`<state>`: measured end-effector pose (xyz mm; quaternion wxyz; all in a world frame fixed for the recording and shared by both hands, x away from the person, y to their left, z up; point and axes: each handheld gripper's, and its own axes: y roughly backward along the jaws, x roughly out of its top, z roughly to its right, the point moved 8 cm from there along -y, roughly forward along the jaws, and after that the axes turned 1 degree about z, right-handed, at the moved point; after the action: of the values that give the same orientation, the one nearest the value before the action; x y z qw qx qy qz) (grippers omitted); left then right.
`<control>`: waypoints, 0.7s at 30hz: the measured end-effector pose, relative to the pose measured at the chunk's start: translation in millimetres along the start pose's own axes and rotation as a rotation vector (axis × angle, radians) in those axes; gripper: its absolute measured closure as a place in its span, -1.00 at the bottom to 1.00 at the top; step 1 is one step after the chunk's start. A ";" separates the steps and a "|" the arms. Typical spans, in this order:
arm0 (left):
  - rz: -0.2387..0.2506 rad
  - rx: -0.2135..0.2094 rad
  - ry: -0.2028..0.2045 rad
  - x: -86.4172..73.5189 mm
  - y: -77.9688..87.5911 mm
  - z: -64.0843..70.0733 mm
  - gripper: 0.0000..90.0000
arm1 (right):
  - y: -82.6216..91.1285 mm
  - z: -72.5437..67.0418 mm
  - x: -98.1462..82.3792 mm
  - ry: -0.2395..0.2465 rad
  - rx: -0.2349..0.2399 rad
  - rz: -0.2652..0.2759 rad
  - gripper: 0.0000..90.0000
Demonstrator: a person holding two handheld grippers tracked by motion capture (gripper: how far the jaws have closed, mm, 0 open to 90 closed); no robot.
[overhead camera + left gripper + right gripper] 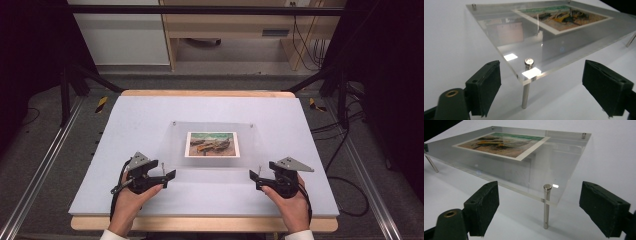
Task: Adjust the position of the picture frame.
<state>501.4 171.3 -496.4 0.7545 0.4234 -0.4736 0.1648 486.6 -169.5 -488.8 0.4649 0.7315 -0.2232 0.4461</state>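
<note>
A clear acrylic panel (172, 145) stands on thin metal pins above the white board, with a small picture of boats (210, 144) at its middle. My left gripper (167, 176) sits at the panel's near left corner with its jaws spread. In the left gripper view, that corner of the panel (564, 42) and its pin (526, 93) lie between the left gripper's (544, 82) pads, untouched. My right gripper (255, 179) is at the near right corner, also open. In the right gripper view, the corner pin (546, 210) under the panel (549, 165) stands between the right gripper's (541, 202) pads, apart from both.
The white board (125, 125) covers a wooden table (210, 224) whose edge shows at front and back. Metal rails (40, 170) run along the floor on both sides. Black frame posts (65, 90) and loose cables (345, 150) flank the table.
</note>
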 end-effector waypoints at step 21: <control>-0.037 -0.042 0.067 20.6 -24.0 -21.4 -0.65 | -34.7 10.2 28.6 -0.010 0.053 -0.080 -0.64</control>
<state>539.5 171.0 -494.5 0.7814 0.4106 -0.4437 0.1550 531.3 -159.7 -482.6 0.4617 0.7540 -0.1843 0.4293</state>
